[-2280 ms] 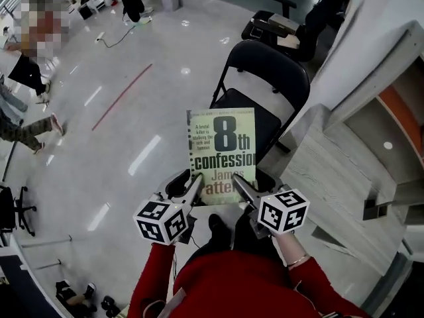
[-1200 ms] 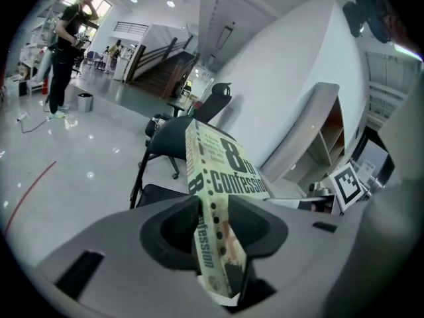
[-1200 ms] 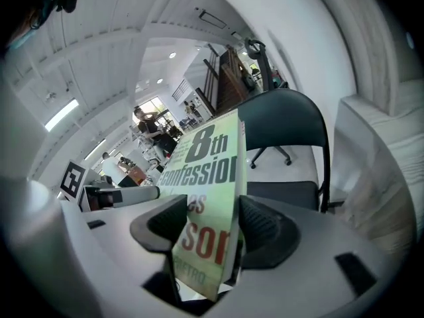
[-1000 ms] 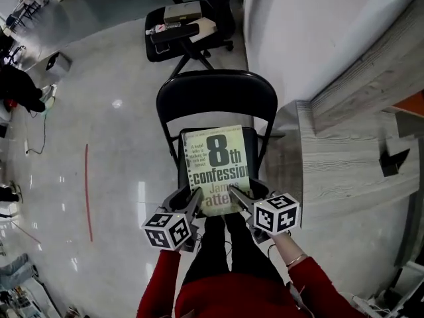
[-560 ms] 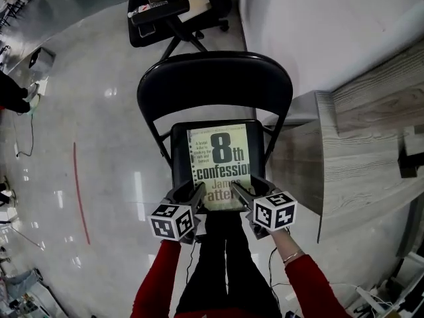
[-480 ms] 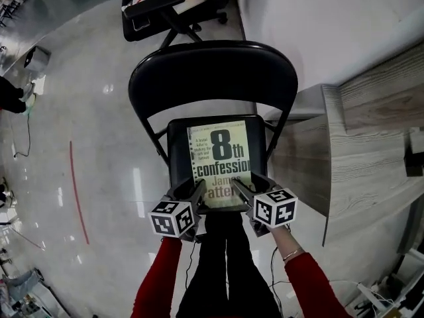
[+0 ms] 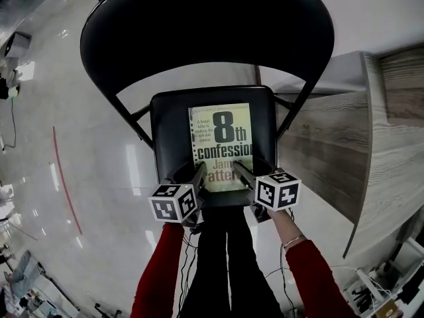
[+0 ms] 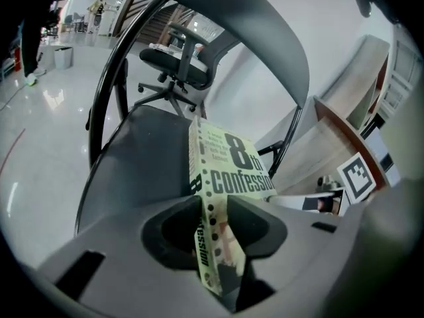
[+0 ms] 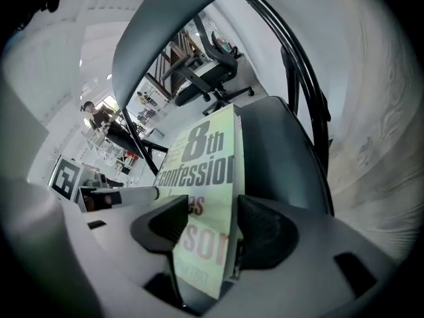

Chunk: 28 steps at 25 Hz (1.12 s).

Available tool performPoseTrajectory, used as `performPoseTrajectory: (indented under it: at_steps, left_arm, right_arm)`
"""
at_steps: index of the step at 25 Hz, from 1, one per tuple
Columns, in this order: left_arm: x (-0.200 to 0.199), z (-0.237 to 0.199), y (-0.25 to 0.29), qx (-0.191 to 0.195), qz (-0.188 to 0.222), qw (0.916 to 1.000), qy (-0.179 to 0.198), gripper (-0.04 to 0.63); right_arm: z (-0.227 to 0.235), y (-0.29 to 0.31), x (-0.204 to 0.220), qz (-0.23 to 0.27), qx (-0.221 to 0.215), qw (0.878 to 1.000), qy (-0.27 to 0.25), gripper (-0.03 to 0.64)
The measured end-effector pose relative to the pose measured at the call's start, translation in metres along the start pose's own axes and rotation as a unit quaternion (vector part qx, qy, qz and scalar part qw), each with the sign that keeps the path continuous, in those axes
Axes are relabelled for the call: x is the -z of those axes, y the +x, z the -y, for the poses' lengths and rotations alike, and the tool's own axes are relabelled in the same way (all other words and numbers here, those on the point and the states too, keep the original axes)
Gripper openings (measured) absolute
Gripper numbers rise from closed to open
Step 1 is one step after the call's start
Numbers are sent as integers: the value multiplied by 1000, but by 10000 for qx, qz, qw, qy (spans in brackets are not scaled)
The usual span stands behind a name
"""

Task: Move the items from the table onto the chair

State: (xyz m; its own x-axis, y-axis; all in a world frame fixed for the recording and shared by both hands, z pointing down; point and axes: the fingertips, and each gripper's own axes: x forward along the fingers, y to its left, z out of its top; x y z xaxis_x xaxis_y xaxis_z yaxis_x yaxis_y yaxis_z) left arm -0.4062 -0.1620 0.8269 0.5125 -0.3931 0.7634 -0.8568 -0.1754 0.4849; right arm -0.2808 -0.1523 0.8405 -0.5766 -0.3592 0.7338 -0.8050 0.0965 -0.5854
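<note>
We see the book (image 7: 222, 148): paper cover, pale green, slight sheen. Chair seat (image 7: 169, 134) and backrest (image 7: 205, 25): black, matt, smooth, looks like vinyl. Frame tubes (image 7: 129, 117): glossy black metal. Floor (image 7: 79, 151): polished, highly reflective. Side panel (image 7: 324, 144): matt grey wood grain. Left gripper (image 7: 197, 172) and right gripper (image 7: 240, 171): matt grey plastic. Sleeves (image 7: 156, 270): red cloth.

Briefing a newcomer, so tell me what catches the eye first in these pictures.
A pale green book titled "8th confession" hangs dead centre, over the seat of a black folding chair. The left claw and right claw each clamp its near end, one on each side.
</note>
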Motion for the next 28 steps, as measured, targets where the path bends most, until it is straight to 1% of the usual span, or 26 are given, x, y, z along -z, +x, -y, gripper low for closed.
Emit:
performPoseTrajectory:
  at_steps: [2,5,6,7,9,11,13,15,17,19,21,23,26,28]
  left_arm:
    - [-1,0,1,-6,8,10000,16,140]
    - [-1,0,0,-85,41,9999,-99,141]
    - [-1,0,-3,-149,77,9998,-131,140]
    - [-3,0,-8,-230,137,9995,-137,138]
    - [-13,3,-28,-342,309,9989,-68,138]
    - [-28,19,-59,-243,519,9983,60,133]
    - [-51,45,-95,-26,796,9963,317,105]
    - [-81,77,-127,220,1129,9906,743,53]
    - [-108,111,-158,489,1450,9805,1235,11]
    - [-125,146,-193,748,1688,9693,1625,9]
    - [-136,177,-225,969,1866,9604,1829,9]
    - [-143,200,-252,1080,2004,9532,1990,9]
    - [-150,220,-281,1028,2191,9442,2235,9]
    - [-152,228,-295,1004,2299,9420,2231,9]
  right_arm:
    - [0,1,-1,13,-46,10000,-11,247]
    - [1,-2,-1,50,1,9999,-87,249]
    - [2,-6,-3,121,68,9998,-124,246]
    - [3,-12,-6,240,143,9995,-138,225]
    - [-1,-33,-15,539,188,9984,-42,207]
    - [-20,-68,-25,832,44,9965,33,205]
    - [-54,-110,-40,1165,-172,9930,-116,159]
    - [-93,-150,-62,1572,-365,9861,-405,112]
    - [-132,-189,-83,1963,-503,9768,-694,57]
    - [-166,-229,-96,2287,-567,9677,-894,27]
    - [-191,-265,-103,2549,-566,9598,-1030,17]
    - [-207,-293,-108,2738,-533,9533,-1159,15]
    - [-221,-318,-114,2918,-487,9453,-1372,14]
    - [-227,-330,-116,2985,-424,9414,-1512,15]
